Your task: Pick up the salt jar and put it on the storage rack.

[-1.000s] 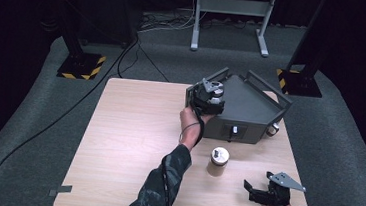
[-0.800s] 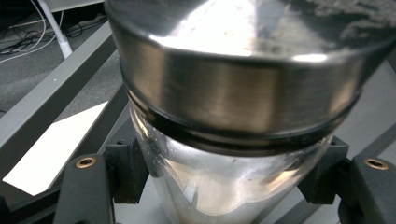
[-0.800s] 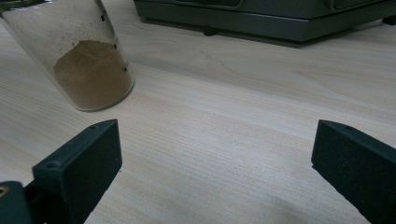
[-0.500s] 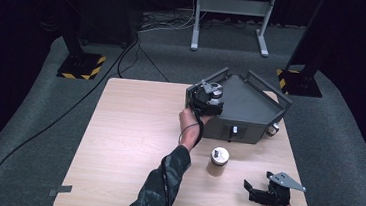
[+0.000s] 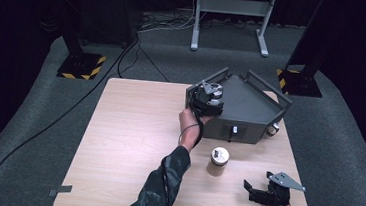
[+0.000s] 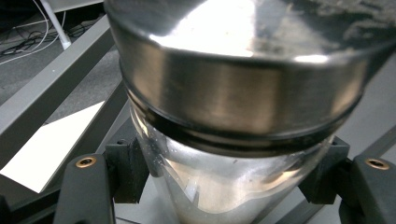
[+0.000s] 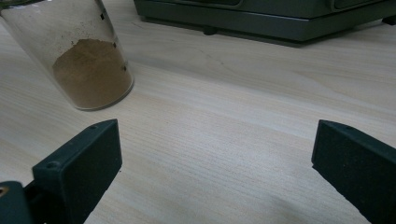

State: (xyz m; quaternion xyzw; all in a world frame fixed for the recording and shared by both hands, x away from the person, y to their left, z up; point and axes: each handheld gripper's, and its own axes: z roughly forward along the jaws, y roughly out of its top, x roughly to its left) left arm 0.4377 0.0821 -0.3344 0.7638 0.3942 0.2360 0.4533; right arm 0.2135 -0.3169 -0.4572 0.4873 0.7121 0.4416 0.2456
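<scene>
**Left gripper clamping a lidded glass jar over the grey box**

So the glass jar (image 6: pixel 219 186) with the shiny metal lid (image 6: pixel 238 93) is sitting right between the left gripper (image 6: pixel 224 186) pads, and both black pads are pressing on the glass just under the lid. In the high view that left gripper (image 5: pixel 207 96) is hovering at the near-left corner of the grey metal box (image 5: pixel 251 104), which is sitting at the far right part of the wooden table (image 5: pixel 127 143). You can't make out the jar itself from up there; the gripper is covering it.

A second jar (image 5: pixel 218 160) with brown powder in it is standing on the table in front of the box, between the two hands. In the right gripper view it's showing off to the upper left (image 7: pixel 79 60), well apart from the jaws.

The right gripper (image 5: pixel 263 190) is resting low near the table's near-right corner, jaws standing wide apart with just bare wood between them.
</scene>
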